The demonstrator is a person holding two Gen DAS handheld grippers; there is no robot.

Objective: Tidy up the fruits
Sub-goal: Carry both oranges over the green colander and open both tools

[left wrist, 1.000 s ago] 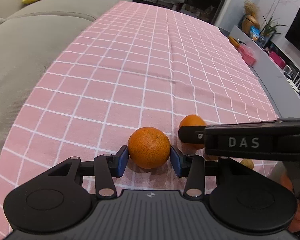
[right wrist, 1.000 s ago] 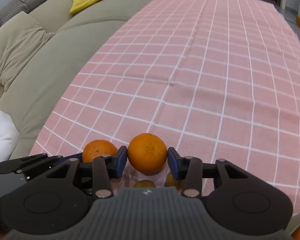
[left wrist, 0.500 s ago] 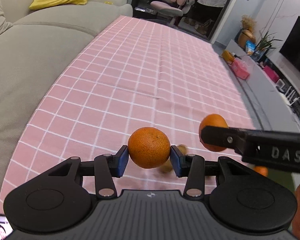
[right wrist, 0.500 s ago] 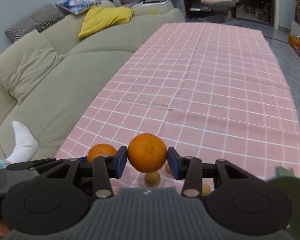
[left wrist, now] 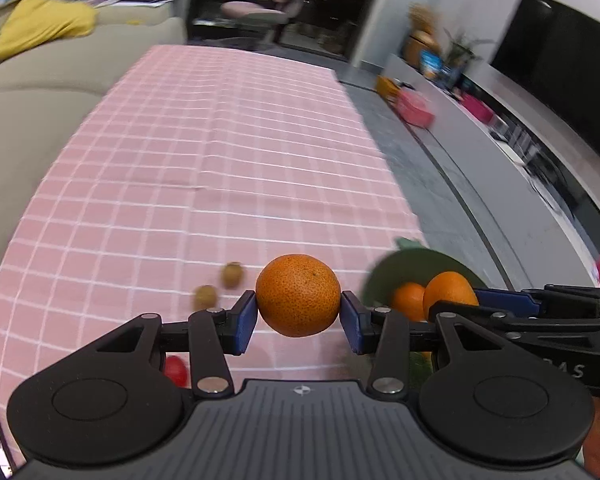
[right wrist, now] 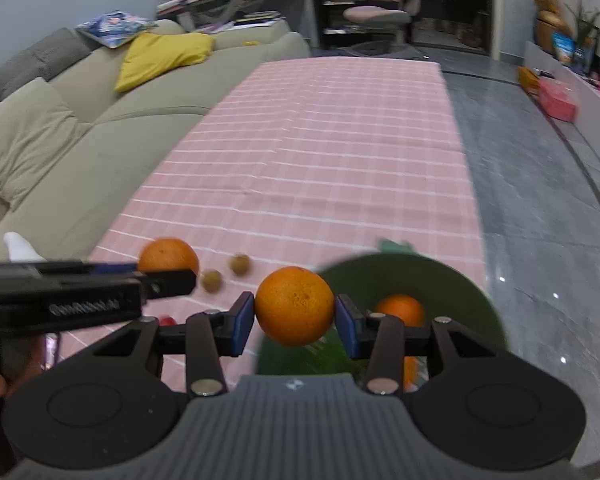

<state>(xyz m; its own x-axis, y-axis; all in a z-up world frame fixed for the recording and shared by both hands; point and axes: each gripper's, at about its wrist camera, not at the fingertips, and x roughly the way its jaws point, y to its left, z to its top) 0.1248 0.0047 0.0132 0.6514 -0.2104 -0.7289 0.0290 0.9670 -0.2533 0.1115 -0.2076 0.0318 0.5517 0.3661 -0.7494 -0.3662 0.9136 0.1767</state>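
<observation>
One orange (right wrist: 400, 310) sits in the green bowl (right wrist: 460, 296) at lower right, the right gripper (right wrist: 295, 318) and left gripper (left wrist: 298, 318) each clamp another orange mid-air, while two small brown fruits (left wrist: 232, 275) and a red one (left wrist: 176, 370) wait on the pink cloth (left wrist: 220, 160).

In the left wrist view, an orange (left wrist: 298, 295) is sitting at lower centre between the pads of the left gripper (left wrist: 299, 318). Two small fruits (left wrist: 219, 286) are lying on the tablecloth (left wrist: 220, 160) just left of it. At lower right, a bowl (left wrist: 384, 276) is holding another orange (left wrist: 407, 301), with the right gripper (left wrist: 458, 306) carrying a third orange (left wrist: 450, 290) before it. A sofa (left wrist: 32, 92) is running along the left edge behind the cloth.
</observation>
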